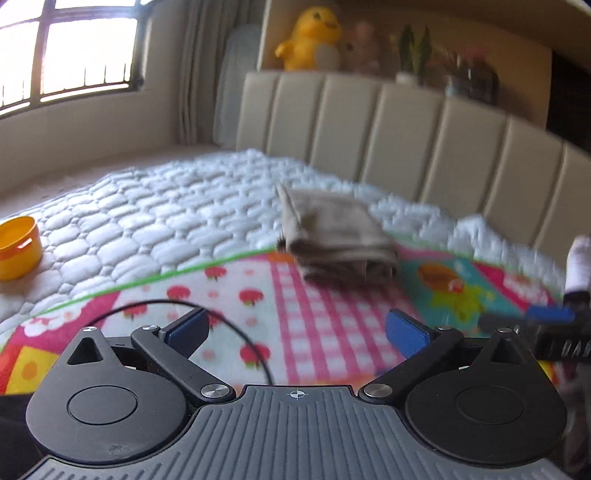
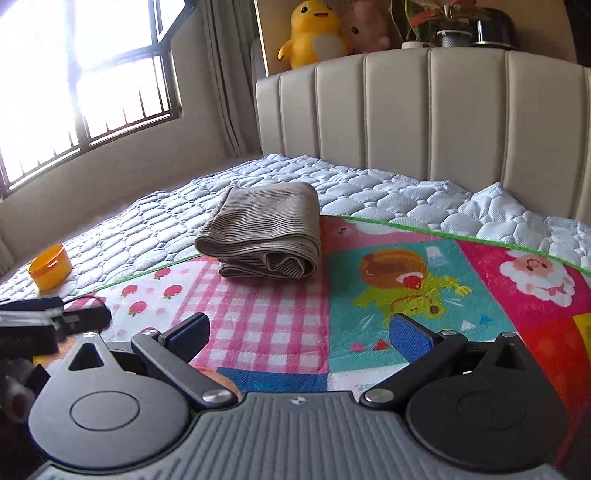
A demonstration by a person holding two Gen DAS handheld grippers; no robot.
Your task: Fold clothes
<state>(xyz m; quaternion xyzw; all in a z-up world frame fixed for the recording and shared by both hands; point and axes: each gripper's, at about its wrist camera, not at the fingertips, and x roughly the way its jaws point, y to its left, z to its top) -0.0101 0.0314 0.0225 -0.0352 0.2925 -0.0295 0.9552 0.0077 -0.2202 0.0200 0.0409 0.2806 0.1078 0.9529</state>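
A beige ribbed garment (image 2: 262,232) lies folded into a thick rectangle on the far edge of the colourful cartoon mat (image 2: 406,280); it also shows, blurred, in the left wrist view (image 1: 336,240). My left gripper (image 1: 295,328) is open and empty, low over the mat (image 1: 258,325), well short of the garment. My right gripper (image 2: 299,332) is open and empty, also short of the garment. The left gripper shows at the left edge of the right wrist view (image 2: 48,321), and the right gripper at the right edge of the left wrist view (image 1: 546,325).
The mat lies on a white quilted mattress (image 2: 155,221) with a padded beige headboard (image 2: 424,122) behind. An orange cup (image 2: 50,267) sits on the mattress at left, also in the left wrist view (image 1: 18,247). Plush toys (image 2: 314,33) and plants stand on the ledge.
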